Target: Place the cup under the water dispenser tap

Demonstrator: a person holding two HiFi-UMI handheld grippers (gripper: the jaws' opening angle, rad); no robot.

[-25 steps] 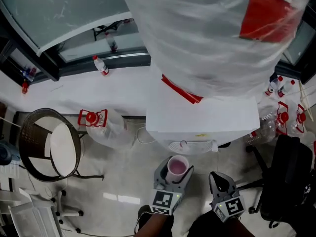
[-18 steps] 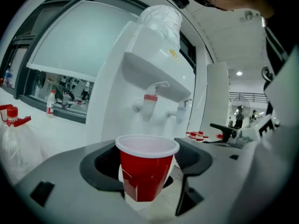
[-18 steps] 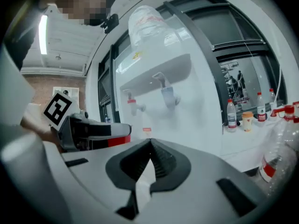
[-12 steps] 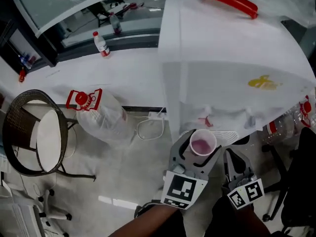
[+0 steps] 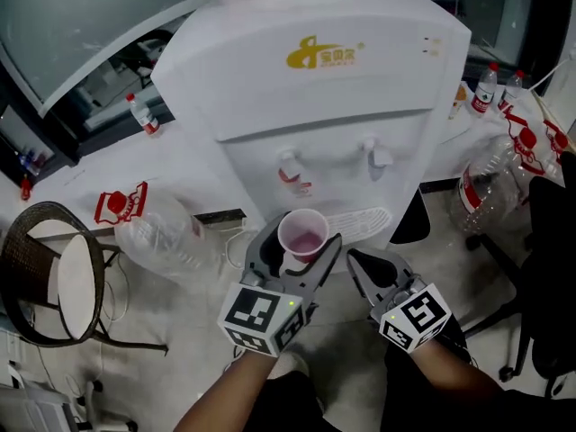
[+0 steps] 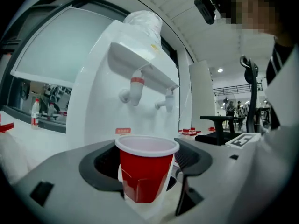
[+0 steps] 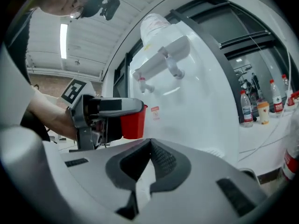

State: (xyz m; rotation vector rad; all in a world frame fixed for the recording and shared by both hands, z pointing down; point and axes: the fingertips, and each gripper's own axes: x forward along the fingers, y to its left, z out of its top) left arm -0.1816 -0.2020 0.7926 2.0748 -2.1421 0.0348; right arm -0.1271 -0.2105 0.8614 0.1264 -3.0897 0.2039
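- Well, left claw [image 5: 301, 246] is clamped round the cup [image 6: 147, 169]; its own view shows red walls, the head view only a pinkish inside.
- Right claw [image 7: 149, 141] is closed, empty; its view shows the cup short of the dispenser [image 5: 315, 106] taps.

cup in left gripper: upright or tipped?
Upright: the red cup stands rim up, rim level, clamped in the left gripper.

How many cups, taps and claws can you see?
Cups: 1 (red cup)
Taps: 2 (red-banded tap, plain tap)
Claws: 2 (left claw holding the cup, right claw empty)
Total: 5
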